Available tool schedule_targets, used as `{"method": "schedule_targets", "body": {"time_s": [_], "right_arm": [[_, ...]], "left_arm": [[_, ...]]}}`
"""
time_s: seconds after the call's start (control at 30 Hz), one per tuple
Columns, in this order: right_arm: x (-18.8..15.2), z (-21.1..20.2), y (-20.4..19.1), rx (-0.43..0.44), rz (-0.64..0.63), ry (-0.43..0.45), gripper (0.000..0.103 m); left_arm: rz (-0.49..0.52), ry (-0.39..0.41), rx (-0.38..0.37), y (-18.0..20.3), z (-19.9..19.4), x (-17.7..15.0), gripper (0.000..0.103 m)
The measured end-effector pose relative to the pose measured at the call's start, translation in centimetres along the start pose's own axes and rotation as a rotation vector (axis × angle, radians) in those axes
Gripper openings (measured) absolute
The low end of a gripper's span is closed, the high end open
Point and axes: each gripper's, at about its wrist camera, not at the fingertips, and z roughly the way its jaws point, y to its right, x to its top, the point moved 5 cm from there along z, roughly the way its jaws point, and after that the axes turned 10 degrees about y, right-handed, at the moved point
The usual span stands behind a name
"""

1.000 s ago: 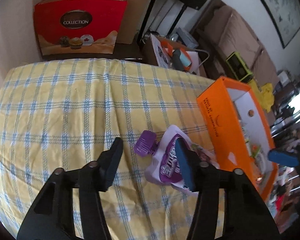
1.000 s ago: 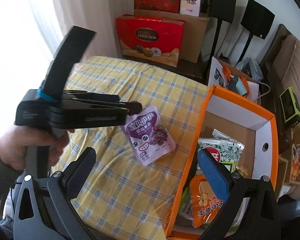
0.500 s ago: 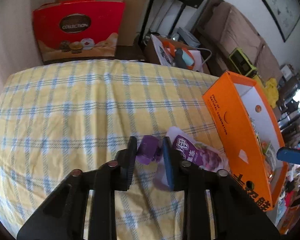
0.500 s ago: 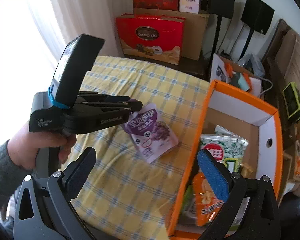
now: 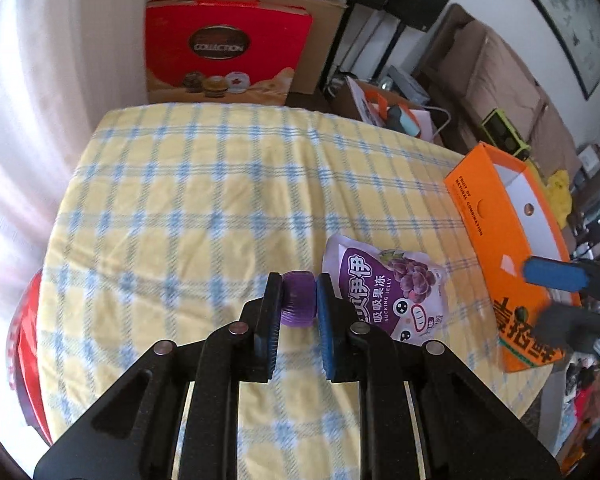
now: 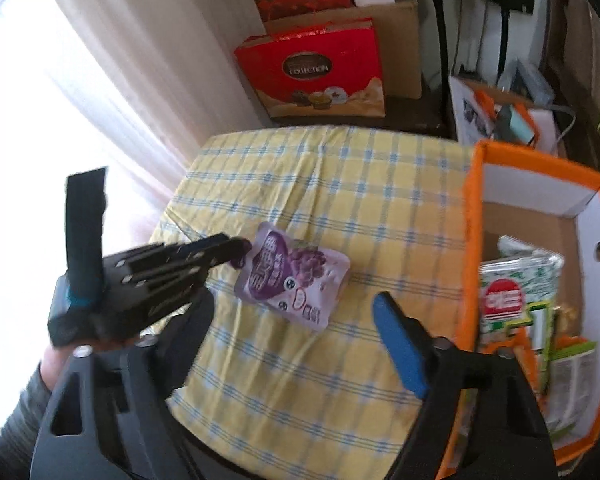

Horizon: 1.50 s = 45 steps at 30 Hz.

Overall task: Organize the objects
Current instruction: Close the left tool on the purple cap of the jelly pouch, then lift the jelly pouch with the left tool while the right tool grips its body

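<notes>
Left tongs [image 5: 298,304]: clamped on jelly pouch [image 5: 388,292] cap | right tongs [image 6: 296,328]: wide apart, unladen

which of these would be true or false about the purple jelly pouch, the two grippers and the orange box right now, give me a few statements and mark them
1. The left gripper is shut on the purple cap of the jelly pouch. True.
2. The right gripper is shut on a snack bag. False: its jaws stand wide open and hold nothing.
3. The orange box is empty. False: snack packets, such as the green and white one, lie in it.
4. The pouch is outside the box, over the yellow checked cloth. True.
5. The pouch is printed with oranges. False: it shows purple grapes.
</notes>
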Motion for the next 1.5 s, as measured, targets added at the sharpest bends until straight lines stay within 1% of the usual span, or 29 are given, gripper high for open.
{"method": "schedule_targets", "body": {"time_s": [0.07, 0.13, 0.27, 0.33, 0.53, 0.63, 0.7, 0.8, 0.97, 1.13, 1.3, 1.5], "right_arm": [[-0.1, 1.0, 0.0, 0.012, 0.036, -0.013, 0.071], [-0.3, 2.2, 0.0, 0.03, 0.068, -0.028, 0.07], [-0.8, 3.6, 0.3, 0.039, 0.108, -0.036, 0.065], [-0.9, 4.3, 0.4, 0.031, 0.121, -0.035, 0.062], [-1.2, 5.7, 0.5, 0.021, 0.15, -0.032, 0.061], [-1.5, 6.6, 0.8, 0.011, 0.143, -0.046, 0.055], [-2.0, 7.3, 1.0, 0.024, 0.159, -0.063, 0.05], [-2.3, 7.7, 1.1, 0.02, 0.16, -0.069, 0.048], [-2.1, 7.4, 0.5, 0.007, 0.125, -0.065, 0.048], [-1.0, 5.7, 0.1, 0.019, 0.112, -0.026, 0.048], [0.6, 3.1, 0.3, 0.026, 0.104, 0.025, 0.048], [2.3, -0.3, 1.6, 0.007, 0.093, 0.07, 0.048]], "left_arm": [[-0.009, 0.002, 0.001, -0.5, -0.5, -0.3, 0.015], [-0.02, 0.004, 0.0, -0.9, -0.7, -0.6, 0.015], [-0.05, 0.001, -0.007, -1.9, -0.8, -1.1, 0.015], [-0.06, 0.006, -0.014, -2.1, -0.9, -1.2, 0.015], [-0.069, 0.01, -0.024, -2.3, -0.8, -1.2, 0.015], [-0.071, 0.013, -0.027, -2.3, -0.8, -1.2, 0.015], [-0.074, 0.014, -0.029, -2.4, -0.8, -1.2, 0.015], [-0.084, 0.014, -0.028, -2.4, -0.8, -1.2, 0.015], [-0.105, 0.022, -0.017, -2.3, -1.3, -1.1, 0.015], [-0.115, 0.053, -0.027, -1.6, -2.8, -0.1, 0.015], [-0.117, 0.08, -0.052, 0.1, -4.2, 1.6, 0.015], [-0.098, 0.1, -0.086, 3.4, -5.0, 3.5, 0.015]]}}
